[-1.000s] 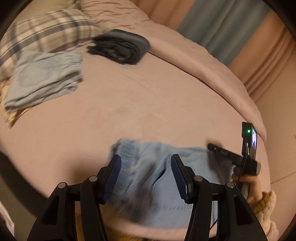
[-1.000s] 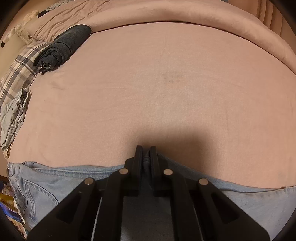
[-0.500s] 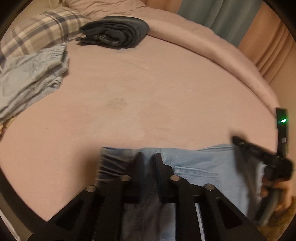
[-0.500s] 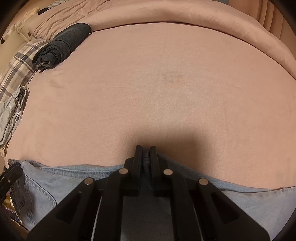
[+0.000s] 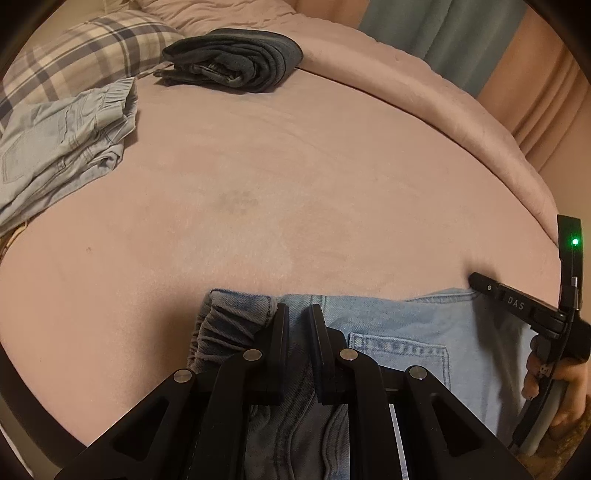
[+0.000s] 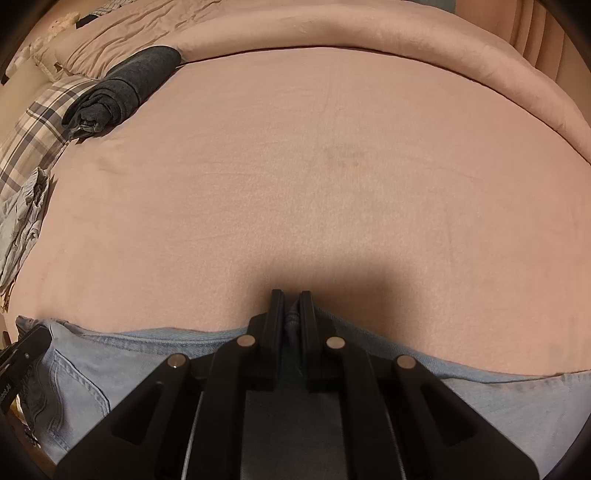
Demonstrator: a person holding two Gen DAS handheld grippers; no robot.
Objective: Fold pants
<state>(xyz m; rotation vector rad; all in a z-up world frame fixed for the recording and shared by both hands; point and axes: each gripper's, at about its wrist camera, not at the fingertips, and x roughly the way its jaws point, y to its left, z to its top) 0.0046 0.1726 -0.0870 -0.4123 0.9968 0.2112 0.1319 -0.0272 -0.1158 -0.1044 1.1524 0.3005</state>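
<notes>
Light blue jeans (image 5: 399, 332) lie along the near edge of the pink bed, waistband to the left with a back pocket facing up. My left gripper (image 5: 298, 314) is shut on the jeans at the elastic waistband. My right gripper (image 6: 291, 302) is shut on the jeans' (image 6: 129, 354) far edge, further along the legs. In the left wrist view the right gripper (image 5: 480, 286) shows at the right, held by a hand. The tip of the left gripper (image 6: 26, 350) shows at the left of the right wrist view.
A folded dark jeans pile (image 5: 236, 61) and a folded light blue pair (image 5: 62, 136) lie at the far left of the bed, by a plaid pillow (image 5: 77, 44). A rolled pink duvet (image 6: 369, 33) borders the far side. The pink sheet (image 6: 314, 166) spreads between.
My left gripper came down over the waistband and closed on it; a second ago it was open above the jeans. My right gripper stayed shut on the jeans' edge.
</notes>
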